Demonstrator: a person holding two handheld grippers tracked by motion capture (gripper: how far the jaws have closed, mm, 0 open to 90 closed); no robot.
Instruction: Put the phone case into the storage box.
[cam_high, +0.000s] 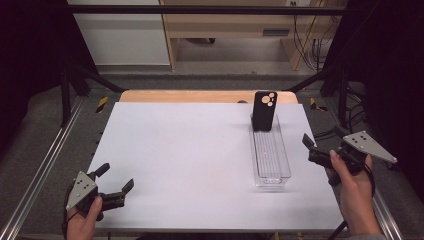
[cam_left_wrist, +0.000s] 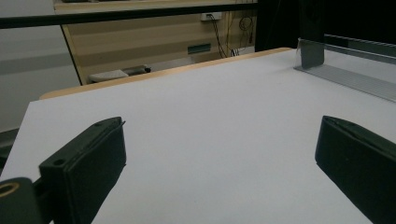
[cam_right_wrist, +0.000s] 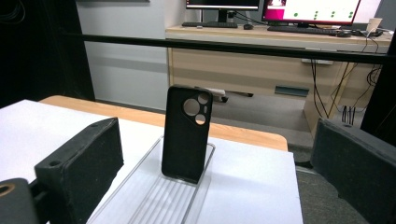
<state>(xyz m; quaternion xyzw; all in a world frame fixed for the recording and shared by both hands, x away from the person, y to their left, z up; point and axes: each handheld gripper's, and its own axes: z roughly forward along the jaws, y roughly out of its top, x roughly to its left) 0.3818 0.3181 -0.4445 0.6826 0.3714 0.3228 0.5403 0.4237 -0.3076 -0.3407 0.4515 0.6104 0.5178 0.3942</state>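
1. High view: black phone case (cam_high: 263, 110) stands upright at the far end of a clear plastic tray (cam_high: 270, 155) on the right half of the counter (cam_high: 190, 160). It leans on the tray's far wall, camera cut-outs at top.
2. Right gripper (cam_high: 316, 151) held off the counter's right edge, near the tray's near half, not touching it. Fingers spread apart, nothing between them.
3. Left gripper (cam_high: 116, 181) rests low at the near-left corner, well apart from tray and case. Fingers wide open, empty.
4. Right gripper view: case (cam_right_wrist: 186, 133) sits framed between the two open fingers, farther off, with the tray (cam_right_wrist: 154, 196) running toward it.
5. Progress, as judged: nothing grasped yet. Case looks untouched in the tray; approach and grip are all left to do, likely by the right side.
6. Surroundings: counter otherwise bare white. Wooden desk (cam_right_wrist: 280, 60) and monitors (cam_right_wrist: 308, 9) behind, dark frame rails at the sides.
7. Obstructions: tray walls flank the case's foot, so a low grip may catch them. Higher on the case looks free.
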